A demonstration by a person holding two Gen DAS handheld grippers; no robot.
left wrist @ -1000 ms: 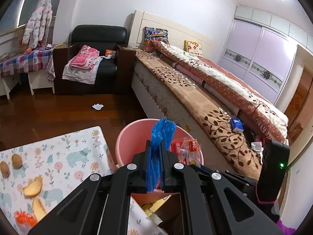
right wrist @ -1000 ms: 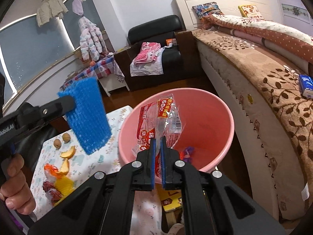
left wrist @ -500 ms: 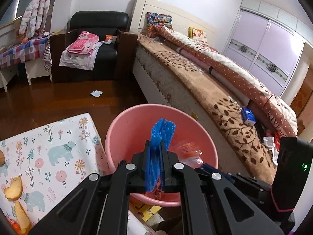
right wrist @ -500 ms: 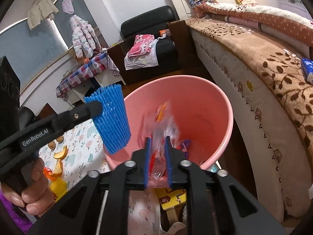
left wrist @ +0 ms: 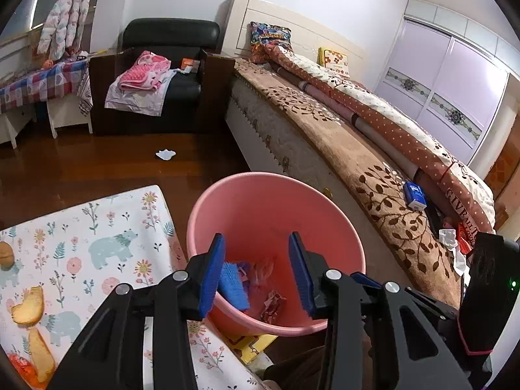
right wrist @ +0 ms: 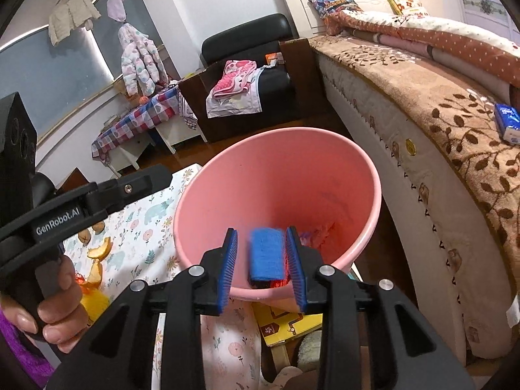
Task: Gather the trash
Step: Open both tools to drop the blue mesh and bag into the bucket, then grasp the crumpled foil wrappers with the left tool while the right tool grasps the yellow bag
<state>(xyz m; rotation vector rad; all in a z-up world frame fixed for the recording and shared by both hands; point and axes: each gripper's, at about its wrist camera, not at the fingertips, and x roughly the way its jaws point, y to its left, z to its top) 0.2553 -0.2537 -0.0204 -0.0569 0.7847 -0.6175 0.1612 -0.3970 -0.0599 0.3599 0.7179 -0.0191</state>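
Bedroom, dark polished wood floor [left wrist: 81,169]; bed [left wrist: 357,149] with brown leaf-patterned blanket along the right, black armchair [left wrist: 169,74] piled with pink and white laundry against the far wall, lilac wardrobe doors [left wrist: 455,87] beyond. Low table under a white cloth [left wrist: 97,234] printed with bears and flowers, carrying fruit peel [left wrist: 27,305] and a nut at its left edge. Pink plastic bin [left wrist: 276,188], round and wide-mouthed, just beside the table's corner and near the bed's side. Contents: blue foam net sleeve [left wrist: 232,284] lying against the near inner wall, crumpled red-and-clear wrappers [left wrist: 273,302] on the bottom, purple scrap between them. Left gripper [left wrist: 258,269], black with blue ribbed pads, above the bin mouth, jaws wide apart, holding nothing. Right gripper [right wrist: 264,266], same build, jaws parted, empty, over the bin's near rim; the blue sleeve shows blurred between them. White lettering "GenRobot.AI" on the left gripper's body in the right wrist view. Yellow carton [right wrist: 286,321] beneath the bin, print unreadable. White scrap [left wrist: 165,154] on the floor.
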